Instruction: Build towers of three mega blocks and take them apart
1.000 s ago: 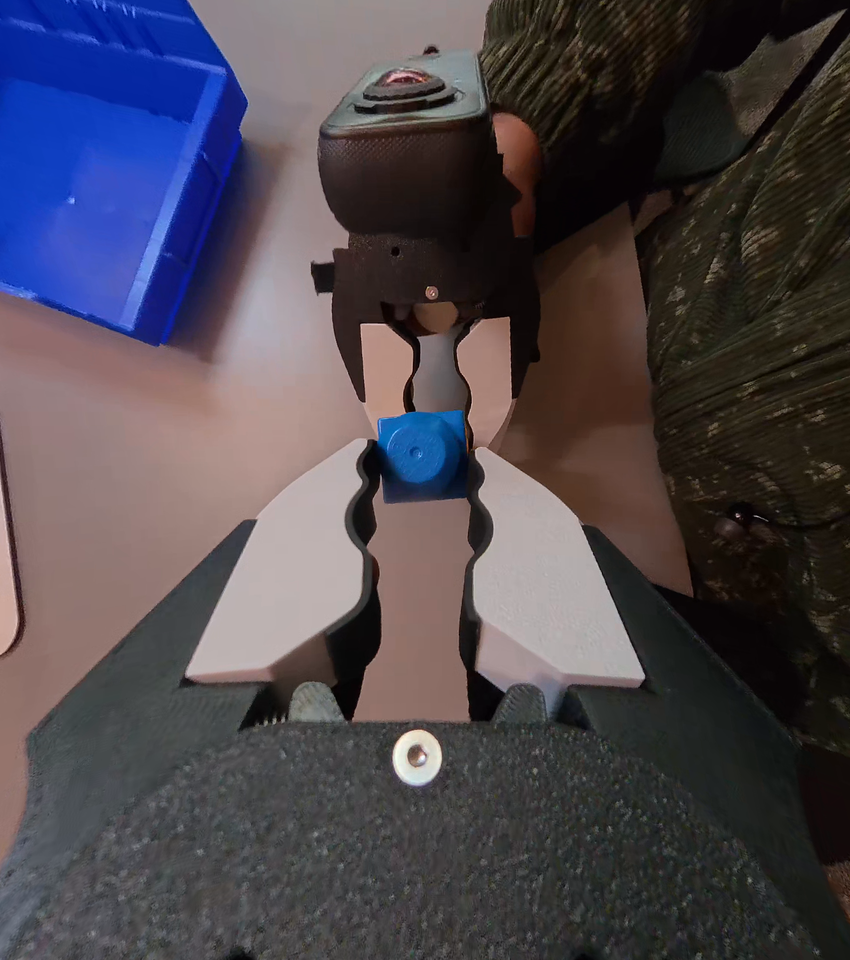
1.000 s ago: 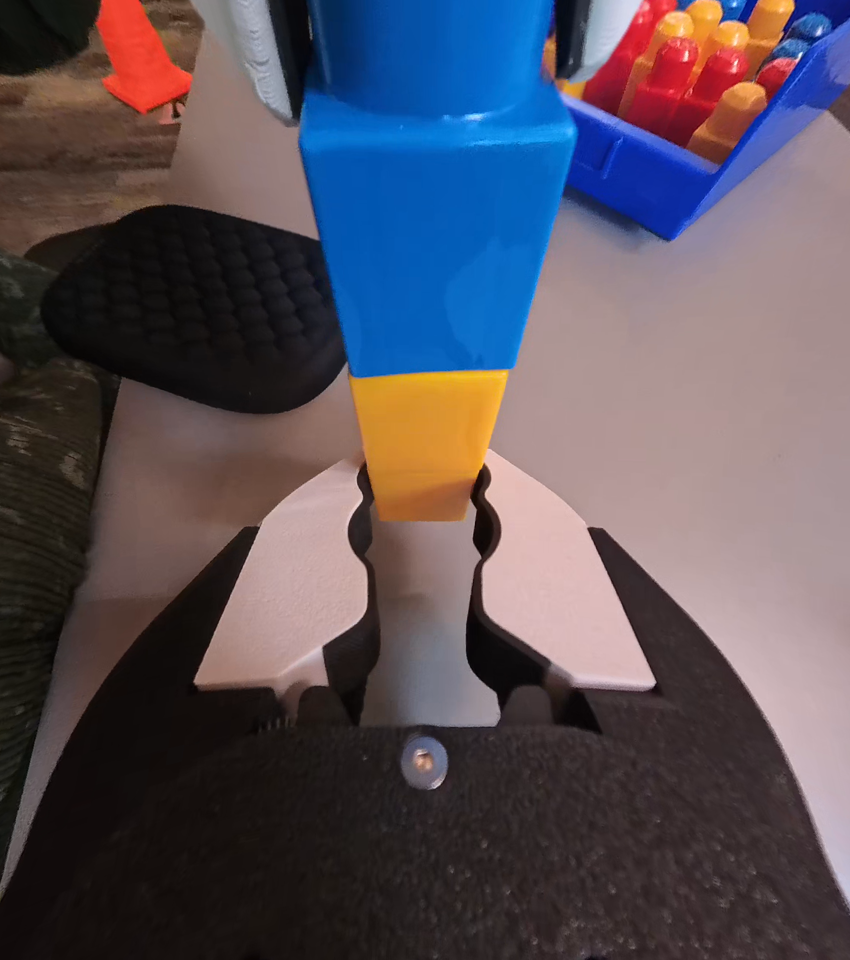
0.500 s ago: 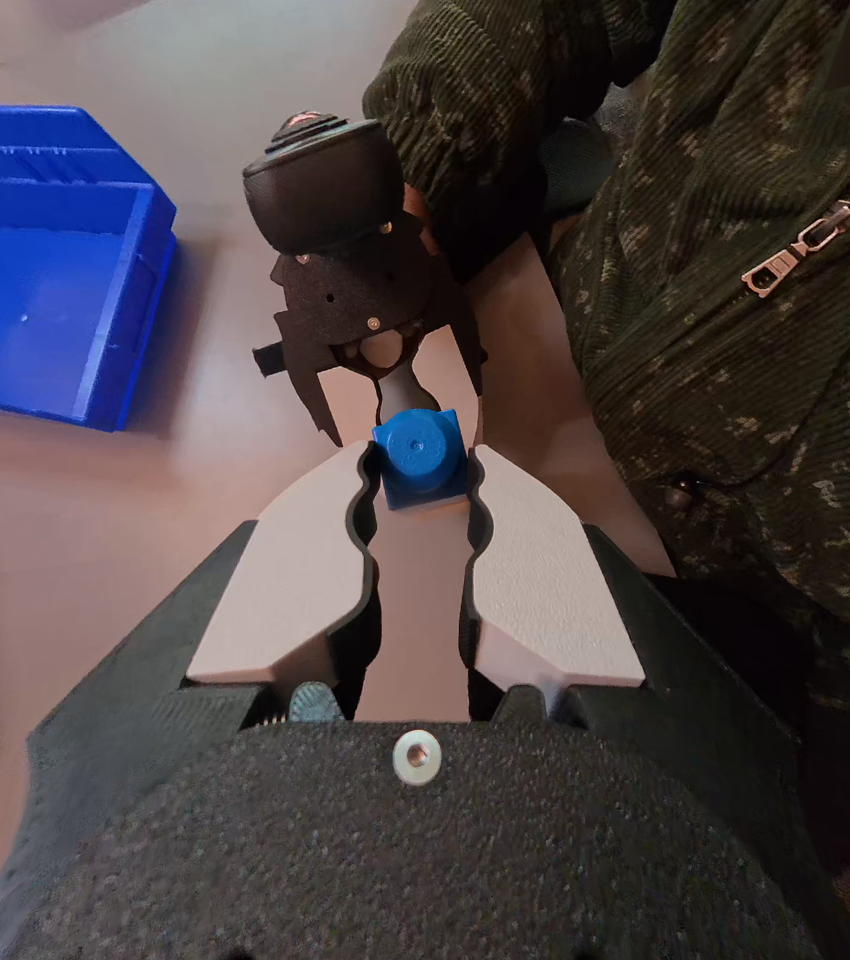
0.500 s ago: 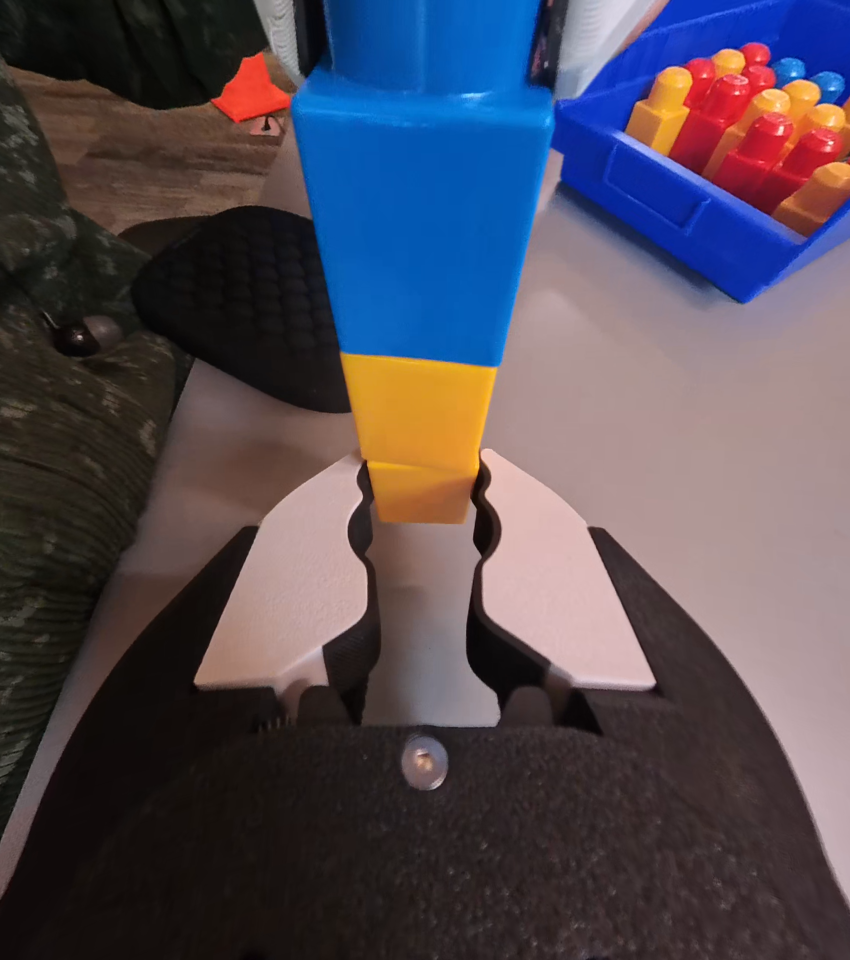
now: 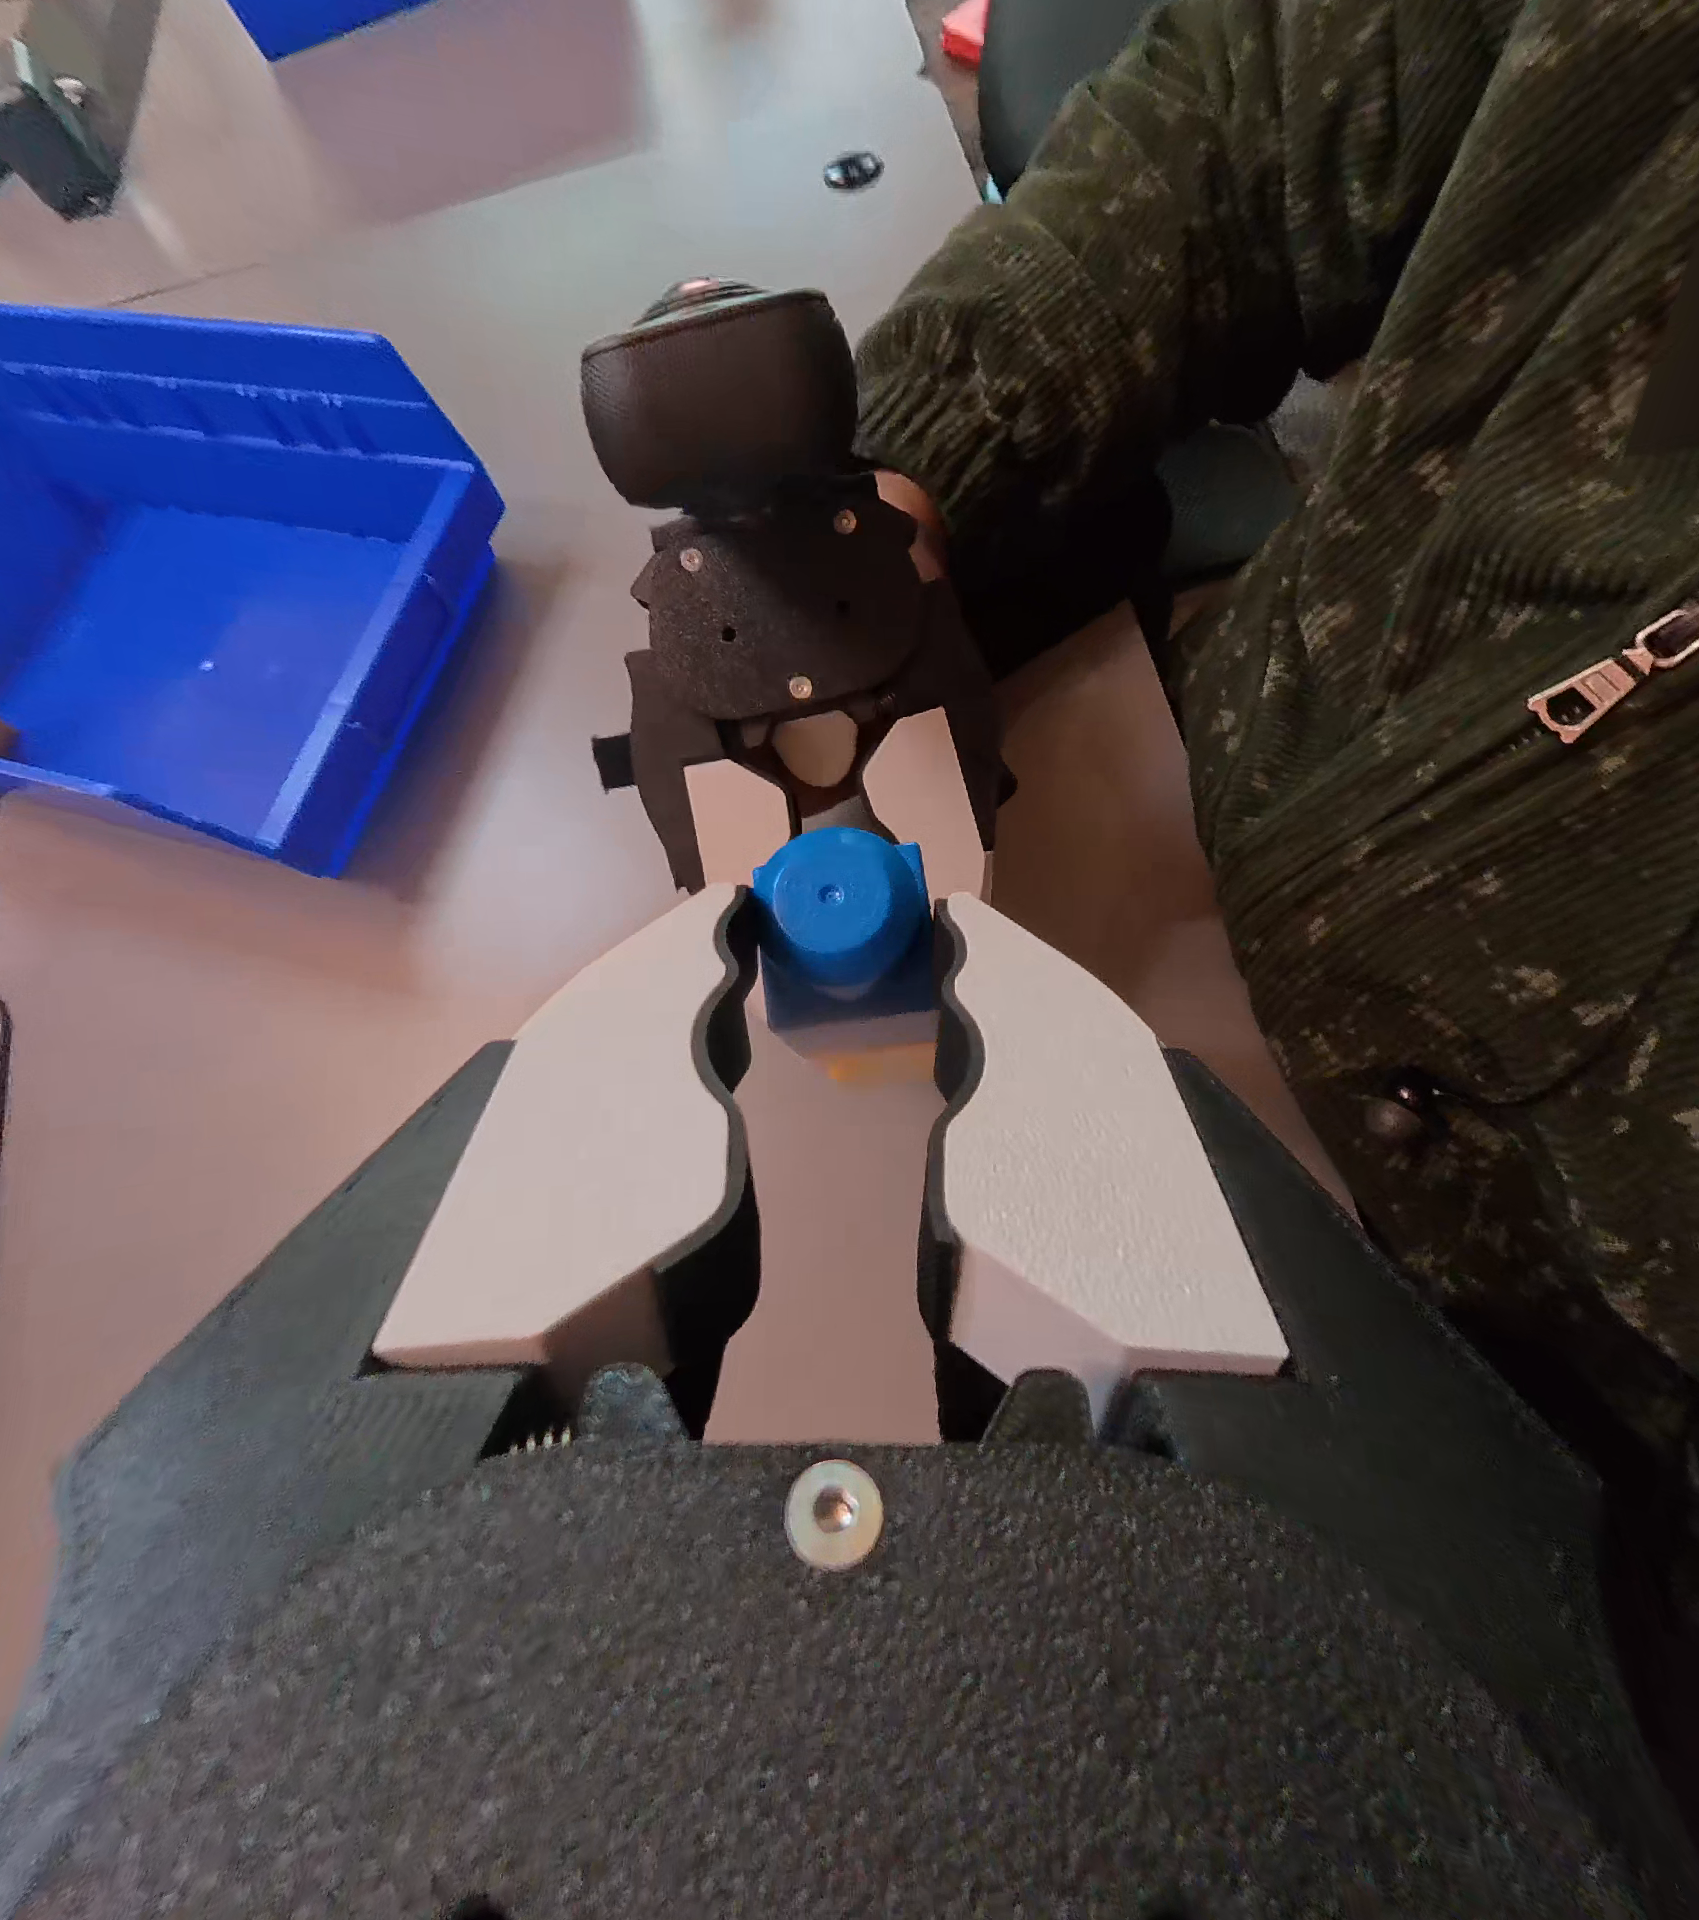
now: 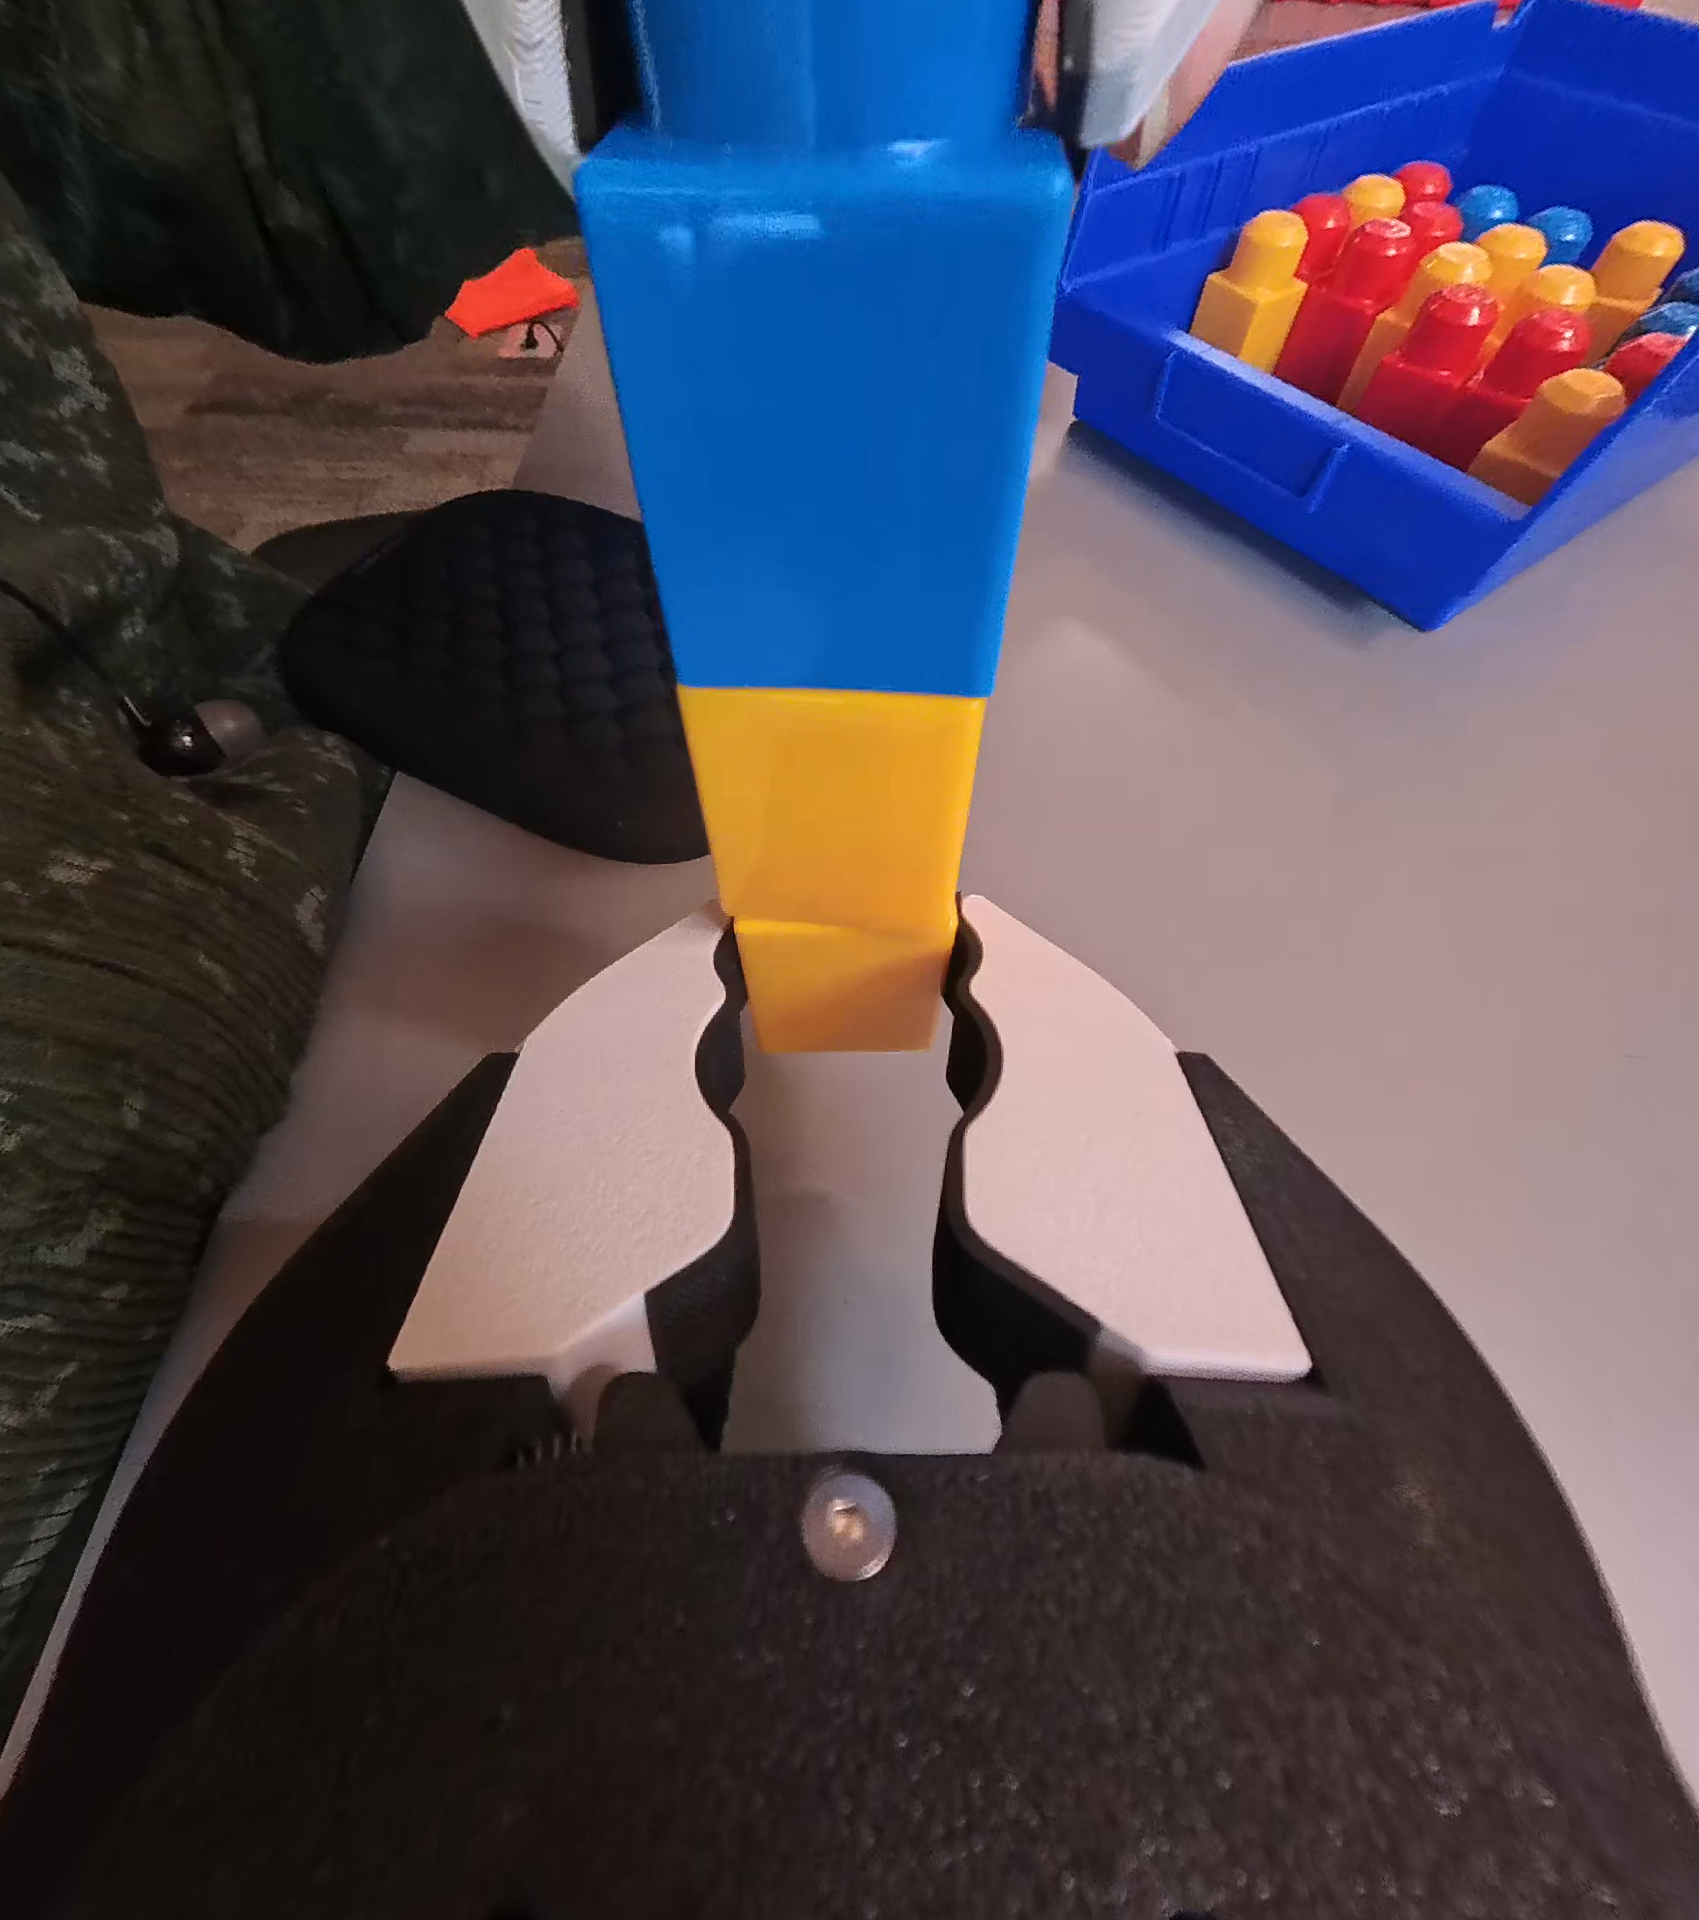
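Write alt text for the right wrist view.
The right tongs grip the bottom yellow block of a tower held above a grey table, with a second yellow block and a blue block stacked beyond it. A blue bin of red, yellow and blue blocks sits at upper right.

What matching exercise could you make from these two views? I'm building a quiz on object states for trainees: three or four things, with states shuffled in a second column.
Column one:
1. blue block
2. bottom yellow block
3. near blue bin
4. far blue bin

Column two:
A. holds red, yellow and blue blocks
B. gripped by the left gripper
C. nearly empty, one small brown thing in a corner
D. gripped by the right gripper

Pairs: 1-B, 2-D, 3-C, 4-A
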Demonstrator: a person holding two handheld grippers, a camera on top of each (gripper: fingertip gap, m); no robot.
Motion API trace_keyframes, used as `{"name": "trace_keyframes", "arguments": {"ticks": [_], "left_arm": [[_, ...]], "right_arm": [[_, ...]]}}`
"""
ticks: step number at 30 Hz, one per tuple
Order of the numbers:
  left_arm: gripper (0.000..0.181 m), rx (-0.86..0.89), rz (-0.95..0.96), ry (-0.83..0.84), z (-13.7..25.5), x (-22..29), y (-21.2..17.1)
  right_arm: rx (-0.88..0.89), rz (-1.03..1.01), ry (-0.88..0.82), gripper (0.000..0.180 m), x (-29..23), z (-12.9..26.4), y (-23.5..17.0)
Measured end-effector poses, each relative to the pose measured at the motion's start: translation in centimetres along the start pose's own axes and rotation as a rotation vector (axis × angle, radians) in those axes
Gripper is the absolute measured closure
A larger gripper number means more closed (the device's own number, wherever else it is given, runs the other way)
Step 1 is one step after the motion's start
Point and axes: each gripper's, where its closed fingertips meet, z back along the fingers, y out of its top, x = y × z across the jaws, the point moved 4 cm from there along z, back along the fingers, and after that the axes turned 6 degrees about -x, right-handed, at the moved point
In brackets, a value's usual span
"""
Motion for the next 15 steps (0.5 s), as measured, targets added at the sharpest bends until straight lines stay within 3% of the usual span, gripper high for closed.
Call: {"name": "trace_keyframes", "arguments": {"ticks": [2, 5, 8, 10, 12, 15], "left_arm": [[0.148, 0.059, 0.019, 0.037, 0.1, -0.3, 0.2], [0.116, 0.113, 0.018, 0.082, -0.1, -0.5, -0.5], [0.11, 0.129, 0.06, 0.064, -2.4, -0.3, -1.9], [0.112, 0.118, 0.05, 0.061, -4.3, 0.1, -2.7], [0.134, 0.112, 0.048, 0.114, -5.6, -0.2, -3.2], [0.14, 0.153, 0.155, 0.122, -6.0, -0.9, -3.4]], "right_arm": [[0.012, -0.015, 0.011, 0.143, 0.1, 0.2, 0.2], [0.037, -0.016, 0.007, 0.143, 0.2, 0.8, 0.6], [0.04, -0.009, -0.003, 0.143, 0.4, 1.0, 0.6], [0.029, -0.006, 0.002, 0.143, 0.3, 0.9, 0.5], [0.015, -0.004, -0.006, 0.143, 0.3, 0.7, 0.4], [-0.003, -0.025, -0.052, 0.143, 1.0, 1.0, 0.0]]}}
